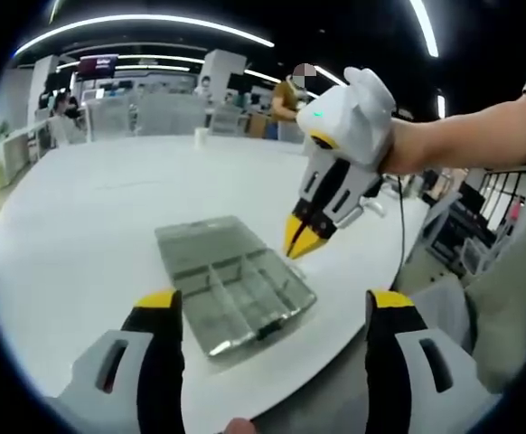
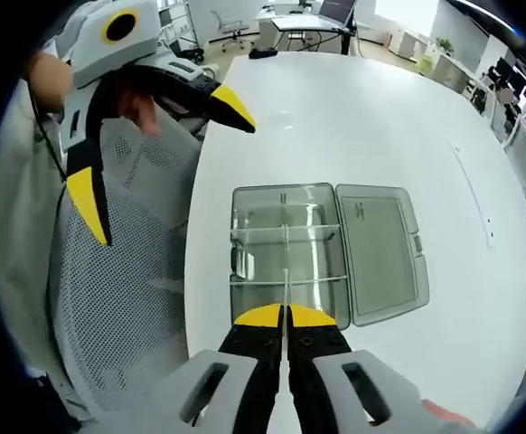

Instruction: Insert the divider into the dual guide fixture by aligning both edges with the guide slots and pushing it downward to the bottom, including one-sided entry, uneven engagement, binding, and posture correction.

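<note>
The left gripper (image 1: 267,325) hangs with jaws spread wide and empty, clear of the work, leaving room; the clear box (image 2: 286,249) lies open on the white surface (image 2: 353,117), lid flat beside it; the right gripper (image 2: 286,316), jaws clenched on the thin divider (image 2: 286,289), holds it edge-down over the box's slots, seemingly to line both edges up.

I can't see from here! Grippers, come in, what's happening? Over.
Right gripper shut on divider, above clear box. Left gripper open, holding nothing. Lid open flat. Nothing blocking.
</note>
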`<state>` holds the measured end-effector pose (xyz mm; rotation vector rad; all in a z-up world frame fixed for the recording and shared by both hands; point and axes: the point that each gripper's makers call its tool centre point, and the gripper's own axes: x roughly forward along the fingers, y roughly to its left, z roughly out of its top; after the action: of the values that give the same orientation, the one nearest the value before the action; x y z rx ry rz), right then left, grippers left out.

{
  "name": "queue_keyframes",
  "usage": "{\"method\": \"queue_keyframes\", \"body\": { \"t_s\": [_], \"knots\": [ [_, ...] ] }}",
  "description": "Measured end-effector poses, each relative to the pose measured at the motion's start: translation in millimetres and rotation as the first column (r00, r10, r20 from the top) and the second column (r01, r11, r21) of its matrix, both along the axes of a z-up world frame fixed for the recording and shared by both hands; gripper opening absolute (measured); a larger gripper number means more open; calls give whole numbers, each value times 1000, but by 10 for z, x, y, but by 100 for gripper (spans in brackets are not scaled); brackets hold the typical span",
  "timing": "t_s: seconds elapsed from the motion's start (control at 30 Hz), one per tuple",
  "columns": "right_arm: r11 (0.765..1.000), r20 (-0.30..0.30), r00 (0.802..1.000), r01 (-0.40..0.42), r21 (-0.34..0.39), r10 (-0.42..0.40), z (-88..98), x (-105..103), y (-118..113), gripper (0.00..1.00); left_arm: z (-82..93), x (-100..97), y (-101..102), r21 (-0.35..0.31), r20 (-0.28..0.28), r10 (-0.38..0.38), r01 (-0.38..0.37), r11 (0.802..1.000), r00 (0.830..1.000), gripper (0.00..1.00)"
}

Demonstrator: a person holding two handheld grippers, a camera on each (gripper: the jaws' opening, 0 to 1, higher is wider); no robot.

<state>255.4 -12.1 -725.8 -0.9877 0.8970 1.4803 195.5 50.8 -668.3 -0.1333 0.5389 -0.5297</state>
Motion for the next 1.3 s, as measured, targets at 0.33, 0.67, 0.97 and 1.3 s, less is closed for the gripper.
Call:
{"method": "queue_keyframes", "body": {
  "t_s": [0.33, 0.67, 0.97, 1.3],
  "knots": [
    [1000, -9, 1000, 3, 11, -3, -35, -8, 19, 0, -64, 2, 22, -3, -20, -1, 1, 1000, 1000, 82],
    [1000, -19, 1000, 10, 13, -10, -99, -6, 6, 0, -118, -8, 48, -2, -30, 3, -3, 1000, 1000, 82],
    [1000, -19, 1000, 15, 28, -14, -98, 12, 19, 0, -129, -37, 26, 3, -41, 0, 0, 1000, 999, 82],
    [1000, -21, 1000, 4, 24, -4, -100, 5, -18, 0, -140, -35, 15, 5, -47, 2, -2, 1000, 999, 81]
  ]
}}
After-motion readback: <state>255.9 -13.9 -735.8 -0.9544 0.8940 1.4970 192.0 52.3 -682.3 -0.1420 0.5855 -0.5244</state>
